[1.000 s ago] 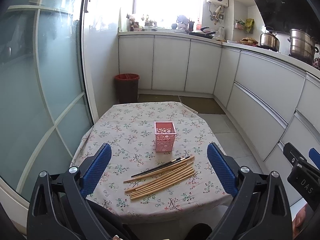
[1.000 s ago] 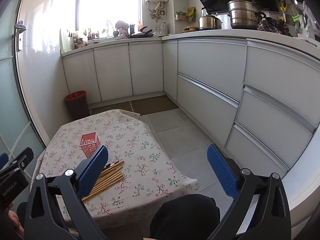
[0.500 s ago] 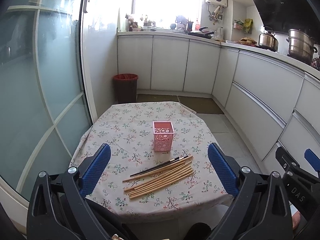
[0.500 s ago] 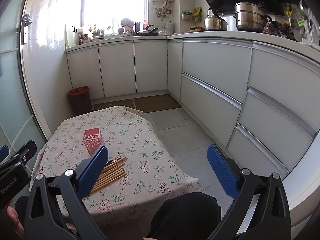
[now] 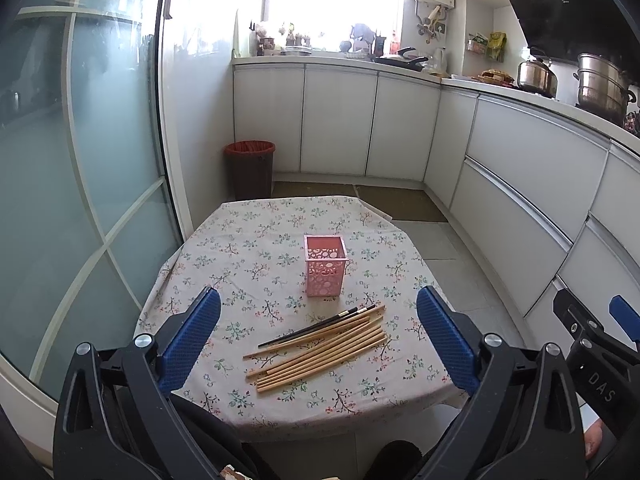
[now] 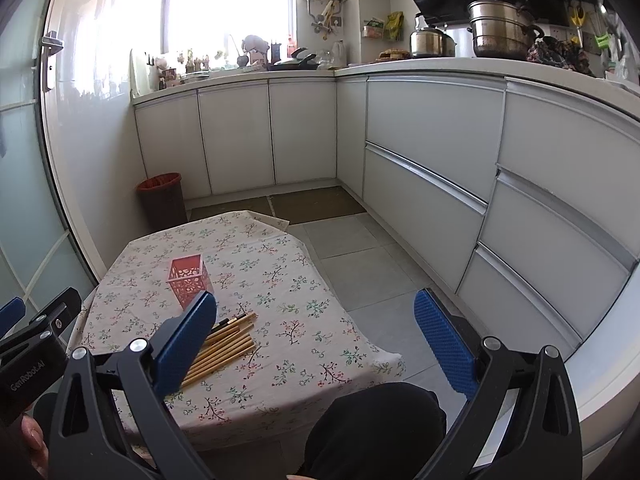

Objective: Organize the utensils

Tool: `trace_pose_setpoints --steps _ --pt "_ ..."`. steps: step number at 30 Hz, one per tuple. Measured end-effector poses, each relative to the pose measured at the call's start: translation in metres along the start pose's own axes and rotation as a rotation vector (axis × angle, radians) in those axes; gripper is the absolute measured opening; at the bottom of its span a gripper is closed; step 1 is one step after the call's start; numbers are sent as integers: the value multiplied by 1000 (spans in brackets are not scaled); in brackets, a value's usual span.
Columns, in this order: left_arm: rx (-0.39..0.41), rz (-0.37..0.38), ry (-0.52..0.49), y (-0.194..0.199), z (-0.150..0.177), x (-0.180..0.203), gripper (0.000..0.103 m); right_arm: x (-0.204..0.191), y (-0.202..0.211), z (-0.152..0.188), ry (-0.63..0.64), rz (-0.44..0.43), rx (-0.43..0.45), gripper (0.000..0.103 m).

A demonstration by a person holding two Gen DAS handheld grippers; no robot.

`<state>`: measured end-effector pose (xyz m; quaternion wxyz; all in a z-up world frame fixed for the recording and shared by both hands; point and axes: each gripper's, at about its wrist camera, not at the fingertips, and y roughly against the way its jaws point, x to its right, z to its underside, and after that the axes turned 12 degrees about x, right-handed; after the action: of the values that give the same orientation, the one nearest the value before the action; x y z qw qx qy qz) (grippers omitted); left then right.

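White kitchen cabinets (image 5: 404, 128) wrap the upper right of both views, with steel pots (image 6: 502, 30) on the counter at top right and a frosted glass door (image 5: 80, 160) filling the left. Low in the middle stands a small table (image 5: 248, 240) under a floral cloth.

Left tongs (image 5: 318, 338) sit at the bottom of the left view, spread wide, holding and touching nothing; their blue pads (image 5: 192, 338) have a ribbed, rubbery texture on black plastic arms. Right tongs (image 6: 316, 344) are likewise wide and empty, hanging over the table's near right corner and the grey floor tiles.

In the left view the right tool's body at lower right reads "DAS"; in the right view the left tool's body at lower left reads "GenRobot.AI".

Chopsticks (image 5: 324, 344) lie loose in a slanted bundle on the cloth at centre bottom: pale wooden sticks, plus a dark pair along the upper edge. Just beyond them, apart, stands an upright holder (image 5: 325, 265), a square pink plastic cup with perforated walls. A dark bin (image 5: 250, 168) with a red liner stands on the floor behind the table.
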<state>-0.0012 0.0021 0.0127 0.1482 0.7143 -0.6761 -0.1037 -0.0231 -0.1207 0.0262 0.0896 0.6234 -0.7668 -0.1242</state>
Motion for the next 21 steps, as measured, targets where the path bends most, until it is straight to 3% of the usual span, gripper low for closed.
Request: trace_pose_setpoints --steps 21 --pt "-57 -5 -2 -13 5 1 94 1 -9 4 -10 -2 -24 97"
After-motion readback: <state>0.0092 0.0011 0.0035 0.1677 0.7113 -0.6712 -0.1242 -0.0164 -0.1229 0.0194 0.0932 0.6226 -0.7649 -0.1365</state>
